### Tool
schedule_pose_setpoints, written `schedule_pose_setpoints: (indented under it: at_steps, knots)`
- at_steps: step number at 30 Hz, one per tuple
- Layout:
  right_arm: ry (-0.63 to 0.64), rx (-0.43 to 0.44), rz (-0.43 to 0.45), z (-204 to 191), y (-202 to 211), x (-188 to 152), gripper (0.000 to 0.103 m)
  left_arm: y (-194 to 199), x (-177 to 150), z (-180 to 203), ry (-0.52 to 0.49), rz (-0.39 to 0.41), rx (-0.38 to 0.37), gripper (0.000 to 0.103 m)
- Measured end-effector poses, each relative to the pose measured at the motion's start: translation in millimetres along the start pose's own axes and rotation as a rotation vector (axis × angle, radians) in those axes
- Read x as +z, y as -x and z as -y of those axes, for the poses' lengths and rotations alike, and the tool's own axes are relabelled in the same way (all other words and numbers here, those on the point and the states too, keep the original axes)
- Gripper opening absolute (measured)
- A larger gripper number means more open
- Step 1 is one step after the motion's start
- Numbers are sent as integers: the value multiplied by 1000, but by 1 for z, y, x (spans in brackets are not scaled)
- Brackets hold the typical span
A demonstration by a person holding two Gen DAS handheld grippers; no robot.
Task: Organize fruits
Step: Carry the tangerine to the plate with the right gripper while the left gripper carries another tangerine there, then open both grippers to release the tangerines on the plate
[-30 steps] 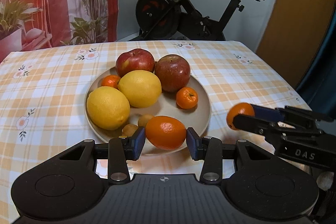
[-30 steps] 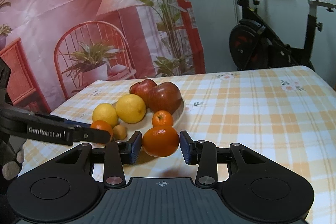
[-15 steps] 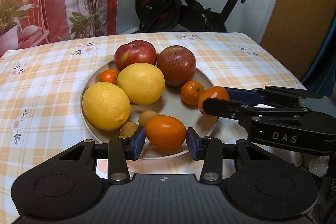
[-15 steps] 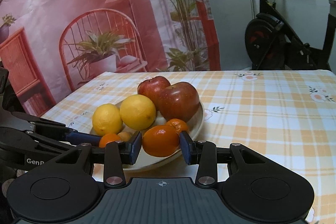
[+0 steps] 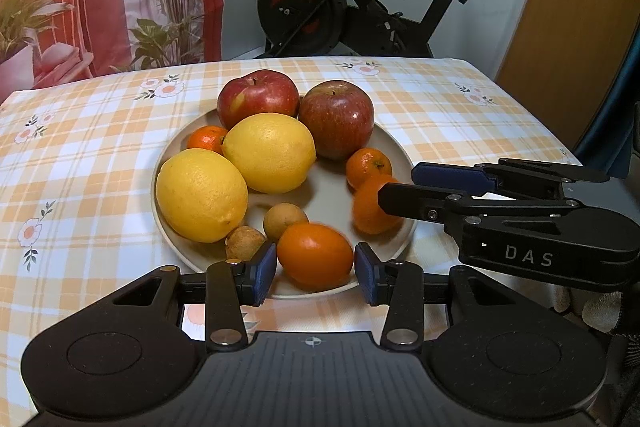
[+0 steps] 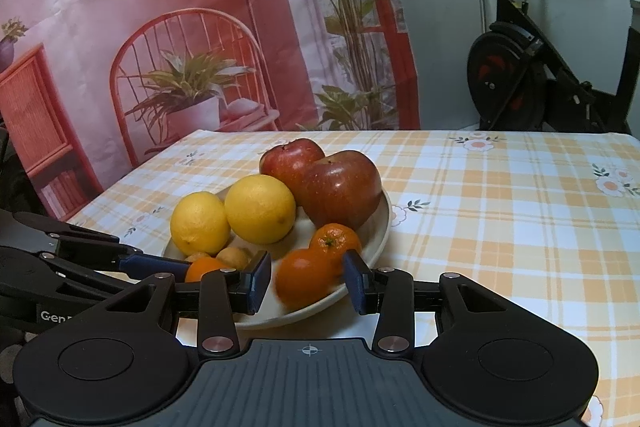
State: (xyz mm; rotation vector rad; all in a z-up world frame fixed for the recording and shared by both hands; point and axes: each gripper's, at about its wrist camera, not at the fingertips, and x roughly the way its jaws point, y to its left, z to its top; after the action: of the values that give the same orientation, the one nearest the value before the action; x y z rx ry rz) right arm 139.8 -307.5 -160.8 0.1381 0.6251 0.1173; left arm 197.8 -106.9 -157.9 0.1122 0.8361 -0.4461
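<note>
Release is under way: right gripper now stands apart around its orange, which rests blurred on the plate; left gripper flanks its own orange, contact unclear.

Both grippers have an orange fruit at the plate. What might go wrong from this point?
1. The blurred mandarin between the right gripper jaws looks loose near the plate rim; it may roll onto the tablecloth.
2. The left gripper holds an orange by the near rim; released there, it might tip outward.
3. The grippers are close together and may bump.
</note>
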Motion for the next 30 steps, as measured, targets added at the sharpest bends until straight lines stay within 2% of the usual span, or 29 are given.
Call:
schedule_pose_setpoints:
  at_steps: [10, 20, 30]
  knots:
    - [-46, -12, 45, 2, 18, -5, 38, 15, -2, 2, 4, 12, -11, 45]
    - [-109, -29, 86, -6, 57, -20, 38, 39, -12, -6, 70, 47, -21, 45]
    - [-98, -49, 72, -27, 80, -36, 38, 56, -26, -11, 103, 63, -19, 45]
